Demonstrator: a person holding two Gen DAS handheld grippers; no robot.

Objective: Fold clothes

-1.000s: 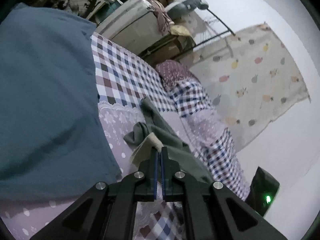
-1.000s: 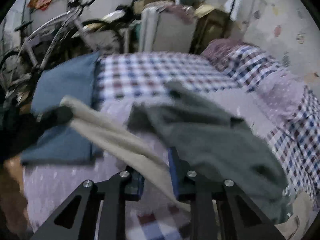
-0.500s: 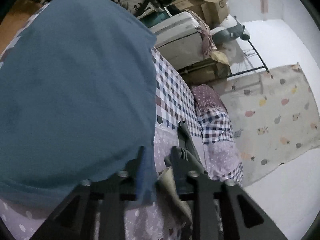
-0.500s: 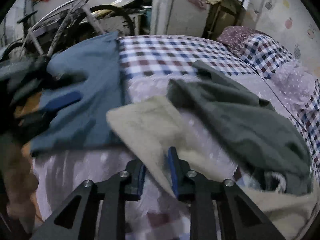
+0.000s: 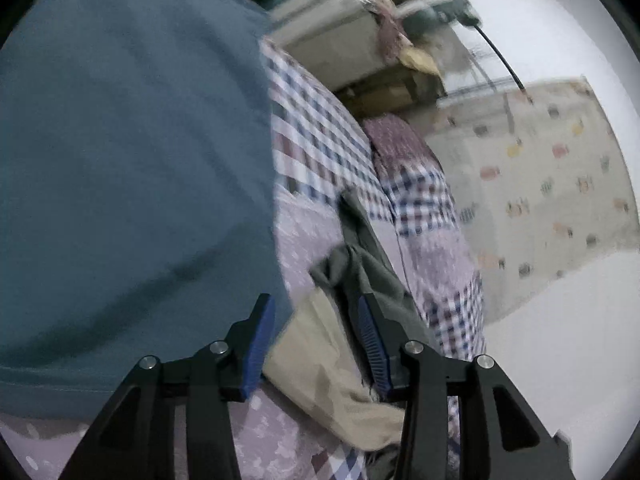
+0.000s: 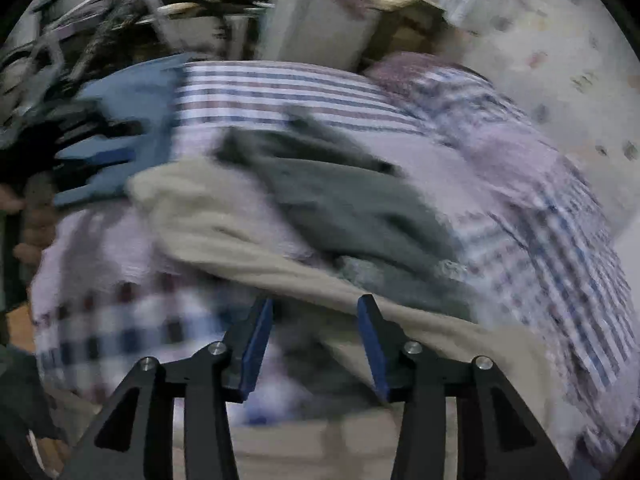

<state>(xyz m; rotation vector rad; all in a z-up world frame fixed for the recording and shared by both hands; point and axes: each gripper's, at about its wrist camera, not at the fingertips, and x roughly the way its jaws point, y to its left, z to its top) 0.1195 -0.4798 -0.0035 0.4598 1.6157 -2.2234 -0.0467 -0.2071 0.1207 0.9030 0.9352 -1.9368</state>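
Note:
A beige garment (image 5: 328,364) lies crumpled on the bed beside a dark grey-green garment (image 5: 368,264). My left gripper (image 5: 316,336) is open just above the beige cloth, gripping nothing. A large folded blue garment (image 5: 128,168) fills the left of that view. In the right wrist view, the beige garment (image 6: 224,224) and the grey-green garment (image 6: 344,196) lie heaped ahead, blurred by motion. My right gripper (image 6: 316,336) is open over the beige cloth's near edge. The blue garment (image 6: 128,96) lies at the far left, with the other gripper's blue pads (image 6: 96,156) in front of it.
The bed has a checked and lilac patchwork cover (image 5: 320,144). Behind it stand a pale case (image 5: 332,36), boxes and a bicycle (image 6: 100,4). A fruit-print cloth (image 5: 552,184) hangs on the white wall to the right. A hand (image 6: 24,216) shows at the left edge.
Both grippers have opened and let go of the beige garment, which has dropped onto the bed. The left gripper swung back toward the blue garment; the right view is moving fast.

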